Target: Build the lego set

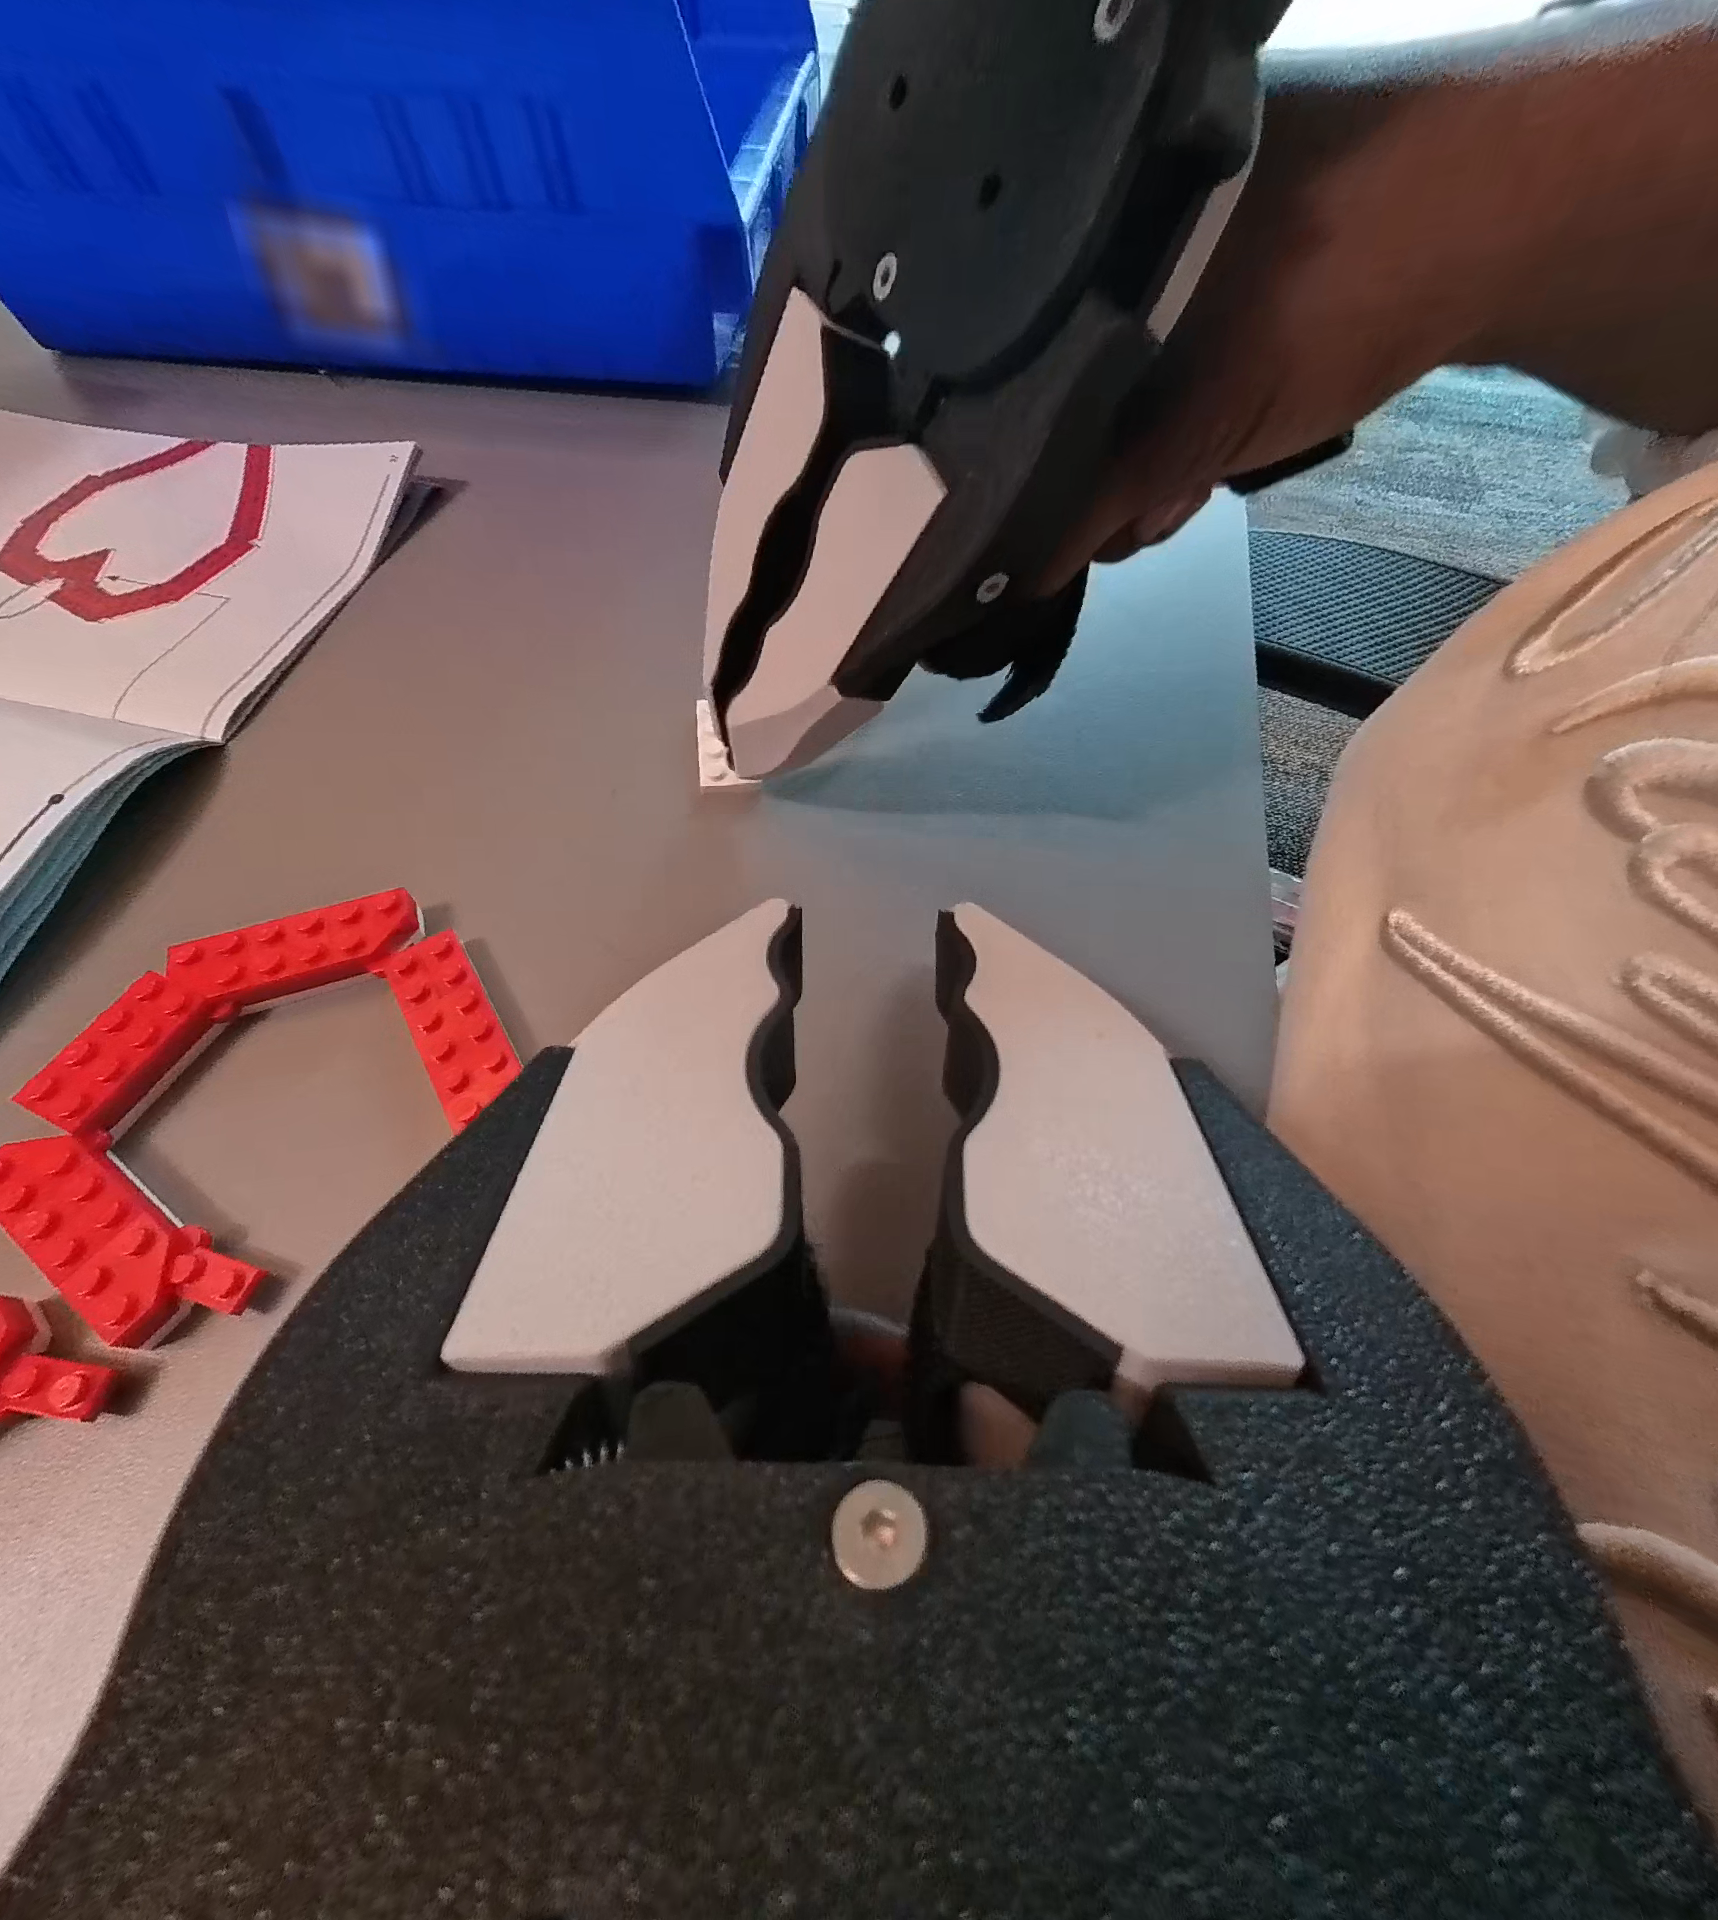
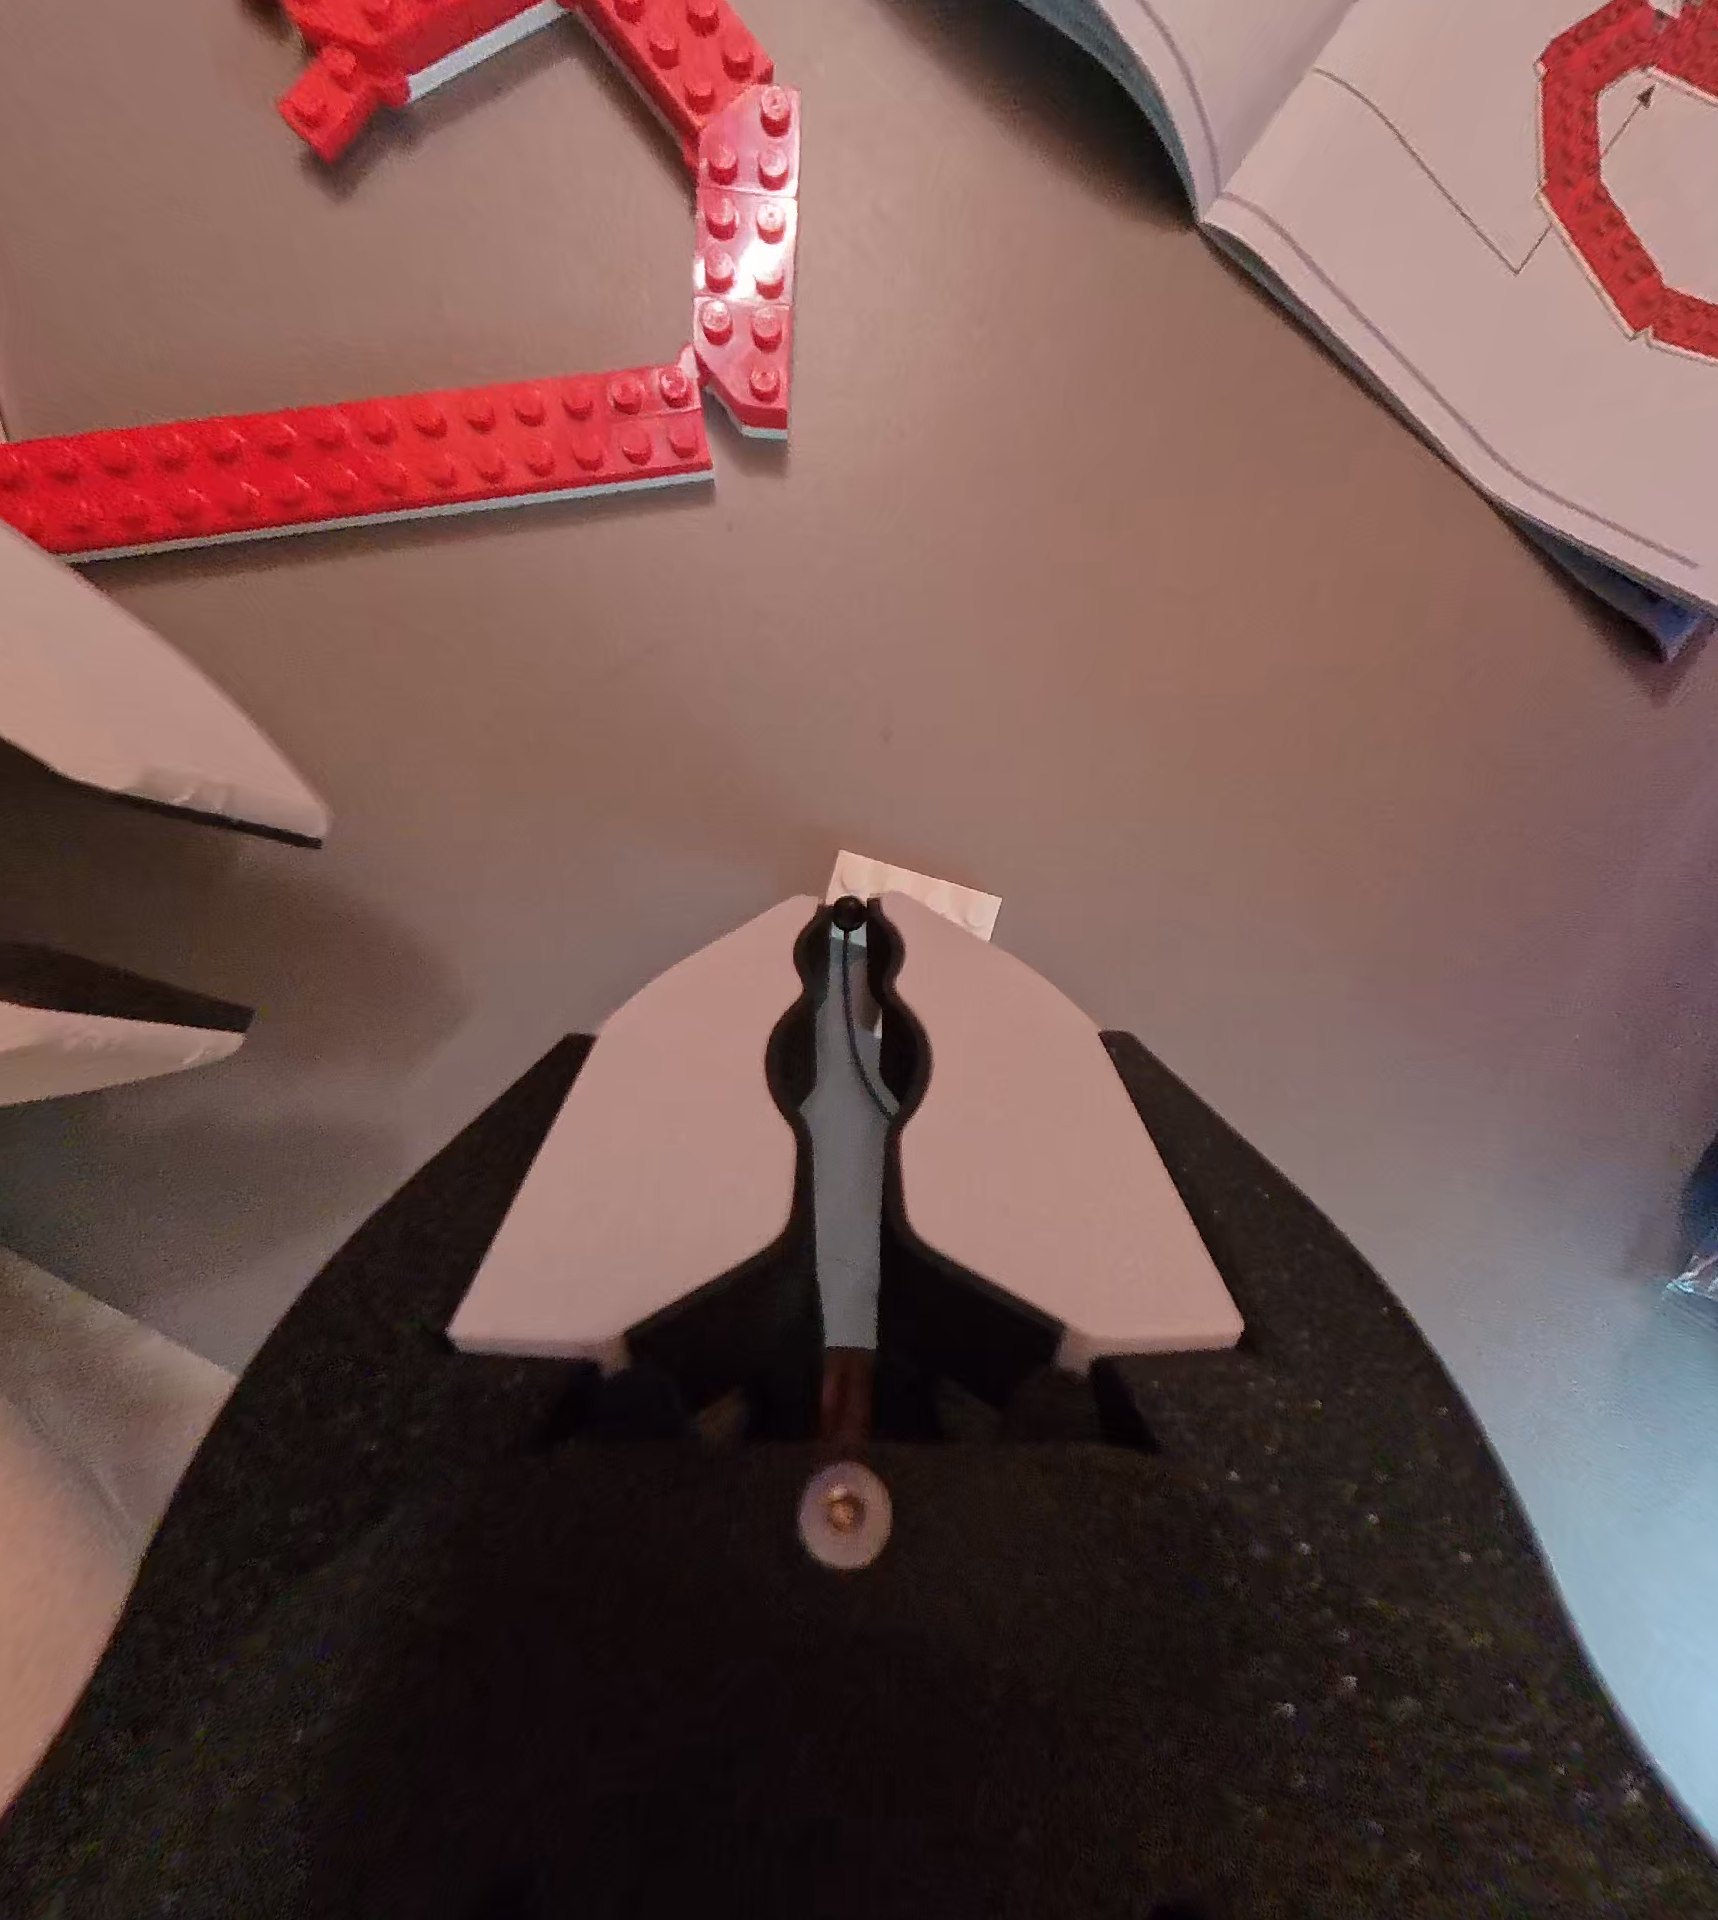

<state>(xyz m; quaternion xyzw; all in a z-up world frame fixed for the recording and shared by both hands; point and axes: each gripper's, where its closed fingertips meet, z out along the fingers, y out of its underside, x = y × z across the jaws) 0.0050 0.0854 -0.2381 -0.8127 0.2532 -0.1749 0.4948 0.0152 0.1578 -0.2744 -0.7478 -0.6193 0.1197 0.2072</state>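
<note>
The right hand-held gripper [image 2: 860, 914], nearly clenched, pinches a small white plate [image 2: 948, 899] lying on the counter [image 2: 1042, 675]. Light, rigid, slippery: grip its edges. The left hand-held gripper [image 1: 870, 920] hovers released near the red frame [image 1: 211, 1060].

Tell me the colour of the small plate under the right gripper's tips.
White small plate, clearest in the right wrist view.

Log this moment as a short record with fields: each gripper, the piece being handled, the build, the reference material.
left gripper: open, empty, above the table
right gripper: tips nearly closed at a small white plate; grip unclear
white plate: flat on the table
red frame: partly assembled, lying untouched
instruction booklet: open, near a blue bin
</note>
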